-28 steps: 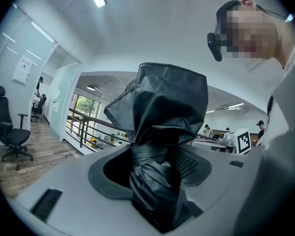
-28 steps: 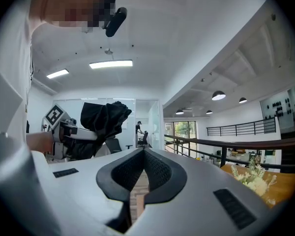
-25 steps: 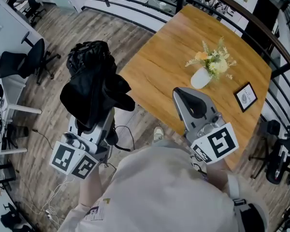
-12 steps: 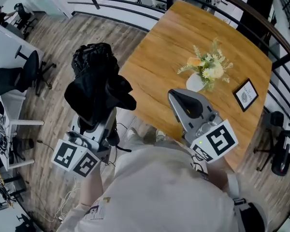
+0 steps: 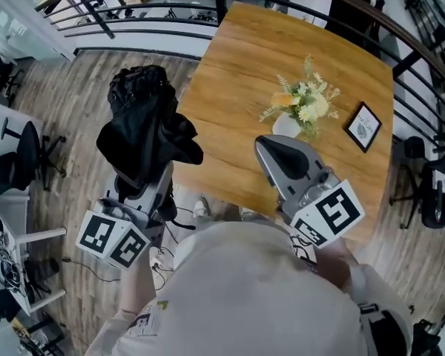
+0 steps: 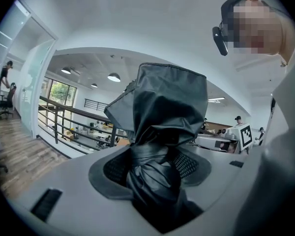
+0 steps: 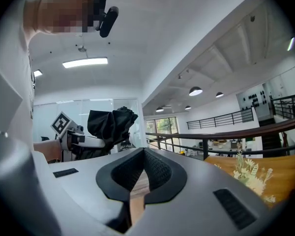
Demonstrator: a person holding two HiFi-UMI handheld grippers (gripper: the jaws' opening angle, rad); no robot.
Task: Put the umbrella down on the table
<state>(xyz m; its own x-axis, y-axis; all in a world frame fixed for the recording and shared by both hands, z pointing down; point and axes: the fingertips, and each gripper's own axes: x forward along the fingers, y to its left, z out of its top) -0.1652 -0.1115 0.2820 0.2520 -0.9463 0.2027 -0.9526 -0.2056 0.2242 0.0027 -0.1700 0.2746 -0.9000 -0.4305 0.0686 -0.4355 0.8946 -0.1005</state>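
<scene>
A black folded umbrella (image 5: 144,128) stands up out of my left gripper (image 5: 143,178), which is shut on its bunched lower part. In the head view it hangs over the wooden floor, just left of the wooden table (image 5: 233,65). The left gripper view shows the umbrella (image 6: 163,117) filling the space between the pads of the left gripper (image 6: 152,167). My right gripper (image 5: 273,147) is shut with nothing in it, its tip over the table's near edge. From the right gripper (image 7: 144,154), the umbrella (image 7: 109,123) shows at the left.
On the table stand a white vase of flowers (image 5: 300,111) and a small framed picture (image 5: 363,127). A dark railing (image 5: 133,12) runs behind the table. Office chairs (image 5: 15,162) are at the left, and a black chair (image 5: 439,188) at the right.
Both grippers have moved toward the table, the left one still carrying the umbrella. The table now lies more squarely ahead in the head view.
</scene>
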